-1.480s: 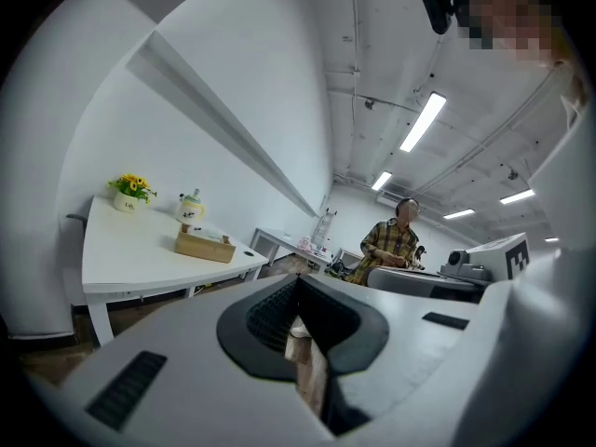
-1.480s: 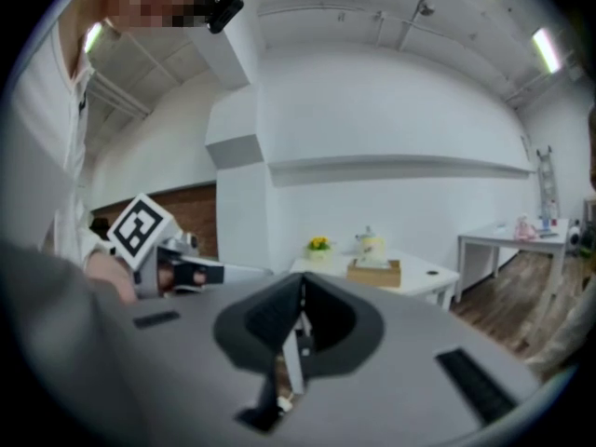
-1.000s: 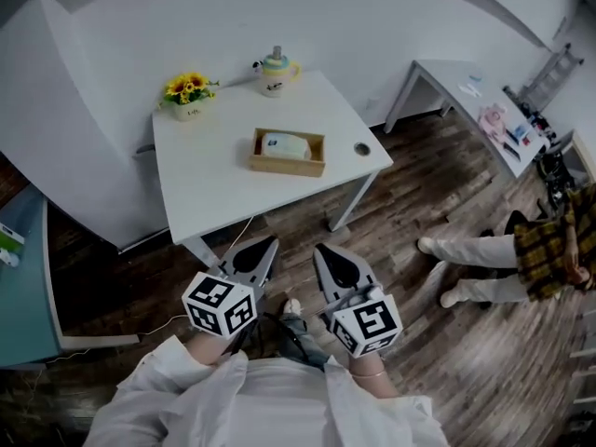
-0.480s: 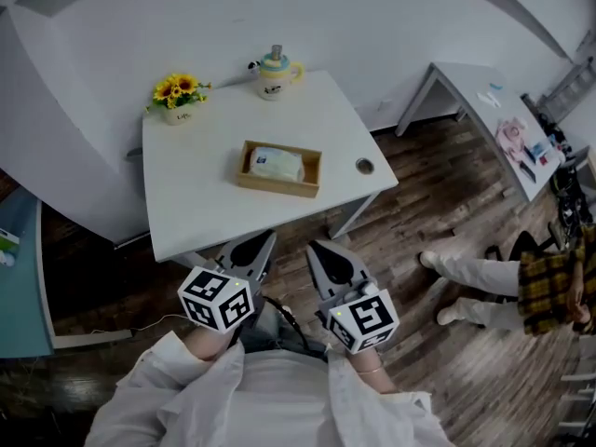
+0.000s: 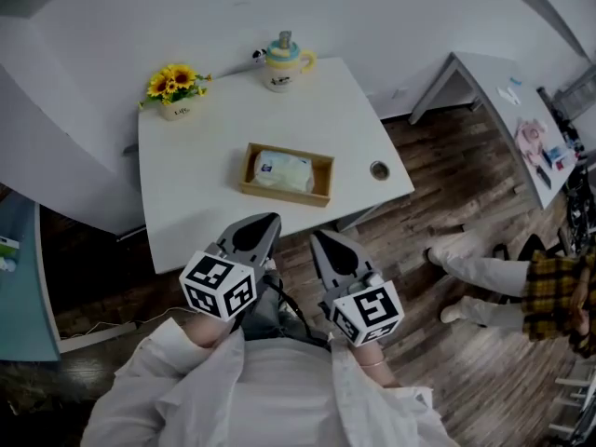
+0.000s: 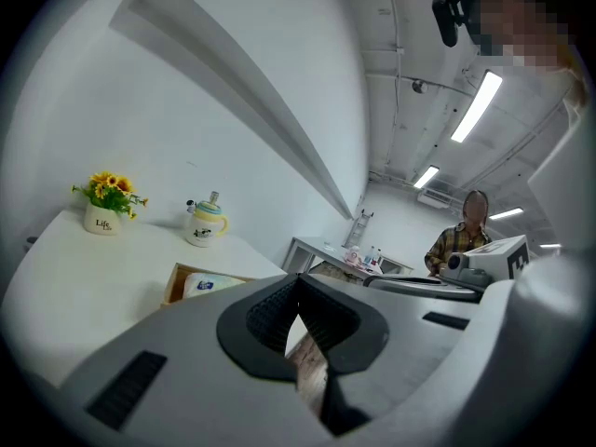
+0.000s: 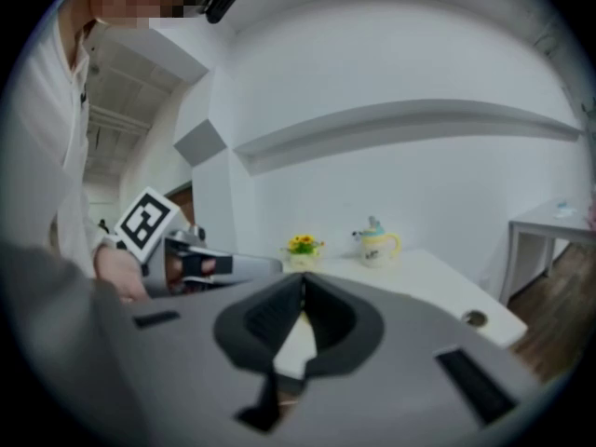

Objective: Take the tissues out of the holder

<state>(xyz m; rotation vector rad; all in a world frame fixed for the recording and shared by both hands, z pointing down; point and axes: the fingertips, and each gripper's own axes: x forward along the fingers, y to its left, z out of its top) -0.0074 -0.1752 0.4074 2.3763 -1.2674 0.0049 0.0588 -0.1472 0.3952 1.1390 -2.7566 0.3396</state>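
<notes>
"Looking nearest first, what do you see?"

"Two hand-held grippers side by side, close but apart. The left gripper [image 6: 298,285] has its jaws pressed together with nothing between them, and the right gripper [image 7: 303,287] is the same: tips meeting, empty. Both aim toward the table [image 5: 186,212]."

"Are they over it?"

"Seen from above, the left one's tip comes just to the near edge; the right one's is over the wooden floor [image 5: 438,203] just off that edge."

"And the tissues?"

"The tissues [image 5: 279,169] lie in the wooden holder [image 5: 279,195], a shallow open tray near the middle of the table, well apart from both grippers. Right of it there is a small round hole [image 5: 379,169] in the tabletop. Farther back, a pot of sunflowers [image 5: 171,87] stands at the far left corner and a lidded mug [image 5: 284,59] along the far edge, both by the white wall [image 5: 372,7]."

"Anything beyond?"

"A second white table [image 5: 494,82] off to the right with small things on it, and a seated person [image 5: 549,291] in a plaid shirt and pale trousers, legs stretched across the floor."
</notes>
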